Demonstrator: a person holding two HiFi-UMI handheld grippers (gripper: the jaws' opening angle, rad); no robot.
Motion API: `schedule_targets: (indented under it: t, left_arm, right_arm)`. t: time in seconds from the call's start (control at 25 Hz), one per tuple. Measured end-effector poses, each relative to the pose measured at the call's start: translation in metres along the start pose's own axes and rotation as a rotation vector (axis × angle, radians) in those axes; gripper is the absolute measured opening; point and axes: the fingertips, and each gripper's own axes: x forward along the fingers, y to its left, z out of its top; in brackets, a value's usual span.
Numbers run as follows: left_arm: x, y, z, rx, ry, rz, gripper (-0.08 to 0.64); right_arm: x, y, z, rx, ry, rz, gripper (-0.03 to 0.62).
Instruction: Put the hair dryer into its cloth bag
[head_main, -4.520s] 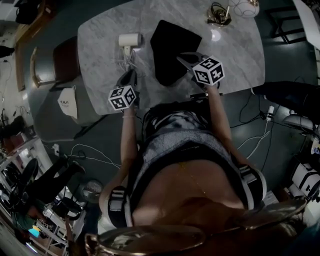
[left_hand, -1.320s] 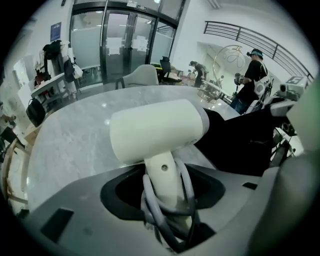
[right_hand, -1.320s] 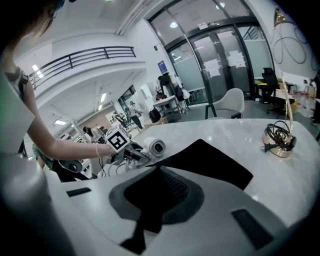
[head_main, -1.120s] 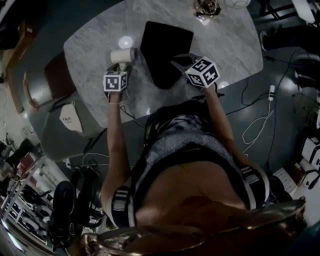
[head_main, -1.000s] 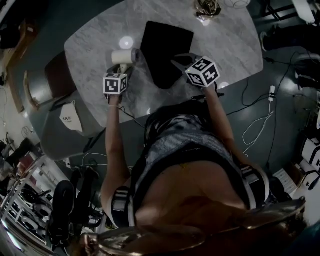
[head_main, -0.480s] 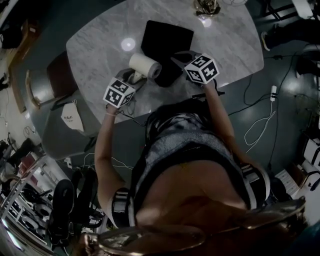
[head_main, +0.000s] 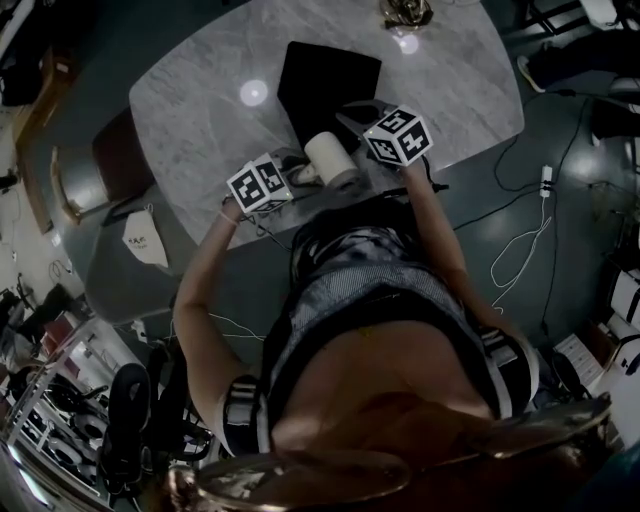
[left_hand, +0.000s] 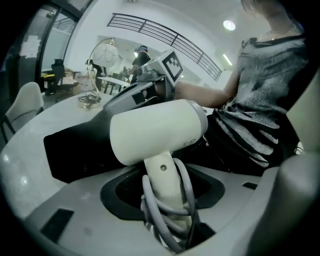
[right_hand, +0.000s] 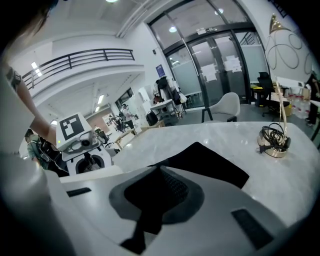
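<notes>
You are holding the hair dryer (left_hand: 159, 131) in your left gripper (head_main: 290, 172), whose jaws are standing about half apart and pressing on the handle (left_hand: 164, 176) with the grey cord (left_hand: 186, 199) wound round it. The cream barrel is sticking out crosswise above them, just beside the near end of the black cloth bag (head_main: 326, 72), which is lying flat on the marble table (head_main: 200, 110). Your right gripper (head_main: 352, 112) is pinching that near edge of the bag with its jaws almost fully closed. The dryer is probably top-heavy and smooth-shelled, so it may be wanting to swing in the grip; the cord wrap is likely giving some friction. The bag is limp, so its mouth probably needs lifting open before the barrel goes in.
</notes>
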Motion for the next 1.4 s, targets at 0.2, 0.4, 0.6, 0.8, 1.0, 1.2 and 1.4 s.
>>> schedule_targets:
  t: [0.2, 0.4, 0.6, 0.8, 1.0, 1.2, 1.4]
  left_arm:
    - [0.025, -0.006, 0.007, -0.008, 0.018, -0.116, 0.224]
    - [0.033, 0.003, -0.001, -0.105, 0.006, -0.147, 0.224]
    - [0.025, 0.022, -0.012, -0.186, -0.019, -0.098, 0.224]
    - [0.014, 0.031, -0.022, -0.266, -0.065, -0.045, 0.224]
    - [0.008, 0.047, -0.035, -0.345, -0.047, 0.072, 0.224]
    - [0.015, 0.060, -0.045, -0.396, 0.020, 0.232, 0.224]
    - [0.026, 0.067, -0.044, -0.494, 0.020, 0.333, 0.224]
  right_arm:
    - [-0.002, 0.003, 0.001, -0.019, -0.011, 0.013, 0.072]
    - [-0.006, 0.010, 0.000, -0.047, -0.002, 0.036, 0.072]
    - [-0.007, 0.010, -0.006, -0.076, 0.016, 0.055, 0.072]
    - [-0.006, 0.016, -0.014, -0.110, 0.043, 0.063, 0.072]
    - [-0.005, 0.024, -0.014, -0.102, 0.051, 0.095, 0.072]
    - [-0.003, 0.036, -0.010, -0.076, 0.029, 0.126, 0.072]
    - [0.000, 0.040, -0.015, -0.069, 0.046, 0.126, 0.071]
